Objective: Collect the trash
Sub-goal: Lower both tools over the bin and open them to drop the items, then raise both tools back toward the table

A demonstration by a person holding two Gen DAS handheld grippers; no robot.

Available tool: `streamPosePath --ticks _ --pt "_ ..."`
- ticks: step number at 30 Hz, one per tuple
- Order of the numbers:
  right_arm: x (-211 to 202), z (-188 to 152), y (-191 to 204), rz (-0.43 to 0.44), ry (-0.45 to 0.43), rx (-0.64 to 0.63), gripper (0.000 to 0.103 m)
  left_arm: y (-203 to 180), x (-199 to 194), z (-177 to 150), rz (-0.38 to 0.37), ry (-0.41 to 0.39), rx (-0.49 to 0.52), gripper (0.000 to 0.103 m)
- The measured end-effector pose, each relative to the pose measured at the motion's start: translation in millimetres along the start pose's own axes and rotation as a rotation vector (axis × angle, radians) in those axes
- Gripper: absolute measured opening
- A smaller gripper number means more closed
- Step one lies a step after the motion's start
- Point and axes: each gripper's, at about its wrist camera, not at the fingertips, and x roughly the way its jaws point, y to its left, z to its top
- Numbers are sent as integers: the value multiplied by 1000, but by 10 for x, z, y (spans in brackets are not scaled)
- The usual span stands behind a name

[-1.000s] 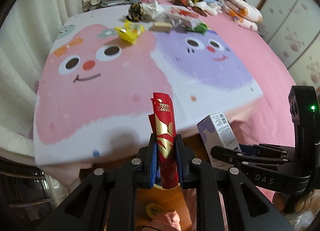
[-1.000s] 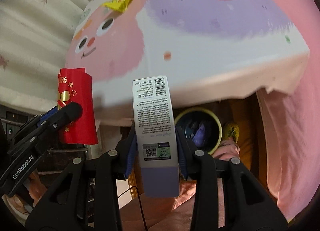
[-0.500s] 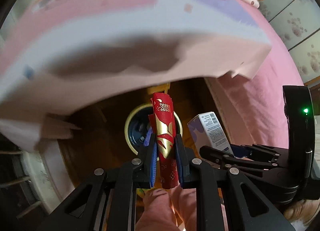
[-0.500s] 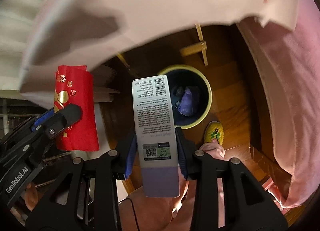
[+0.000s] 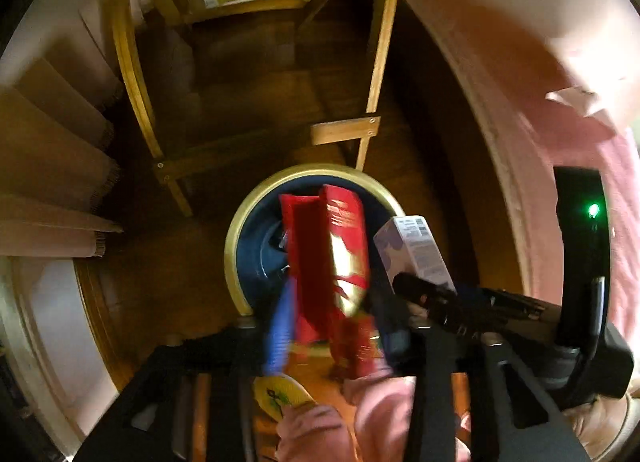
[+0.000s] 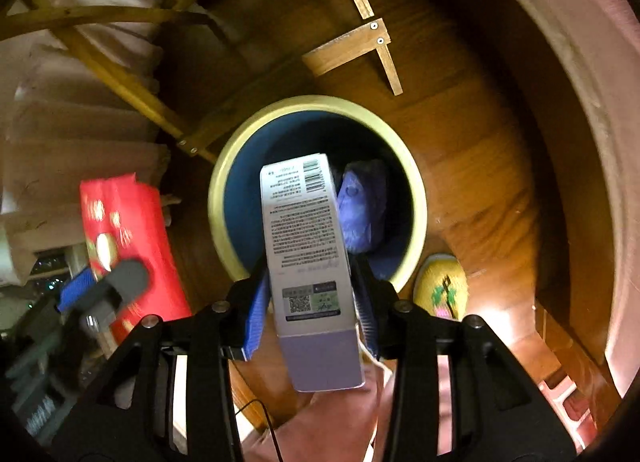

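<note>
Red and gold foil packet (image 5: 334,262) sat between the left gripper's (image 5: 332,326) jaws, held low on its body, its top leaning toward 12 o'clock over the bin (image 5: 240,230). Frame blurred; jaws looked spread wider than the packet, so whether they were gripping or letting go could not be told. Right gripper (image 6: 310,314) was clamped on the box (image 6: 308,246) at its lower third, blue pads (image 6: 256,314) flat on both long sides, barcode end pointing into the bin (image 6: 416,198) mouth. Purple crumpled item (image 6: 362,210) already lay inside, at 2 o'clock from the box top. Slipper (image 6: 440,288) stood on the floor (image 6: 480,166) at 4 o'clock of the rim. Judgement: both pieces light. Packet thin, limp, slick, best pinched across the flat near its middle; may cling to a pad on release. Box a stiff hollow carton, will dent if squeezed hard; hold on the broad faces. Both hung over the opening, drop seemed near.
</note>
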Motion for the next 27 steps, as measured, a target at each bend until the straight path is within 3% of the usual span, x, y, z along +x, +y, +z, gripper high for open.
streamPosePath --ticks 2,4,8,16,23,27 --pt "141 92 -43 1 10 -5 39 74 168 3 6 -2 -19 64" --pt "250 174 -31 -12 8 -18 49 102 319 20 16 1 -33 71" --pt "313 260 -20 -19 11 -32 56 131 414 82 42 -25 -43 80" --pt "145 311 37 -27 -13 -59 58 0 69 141 112 -113 8 80" --pt "-437 198 257 -17 -70 -98 58 -148 -450 120 132 -118 18 80" --pt "-870 118 400 -11 -99 -104 58 -222 -898 118 184 -135 13 78"
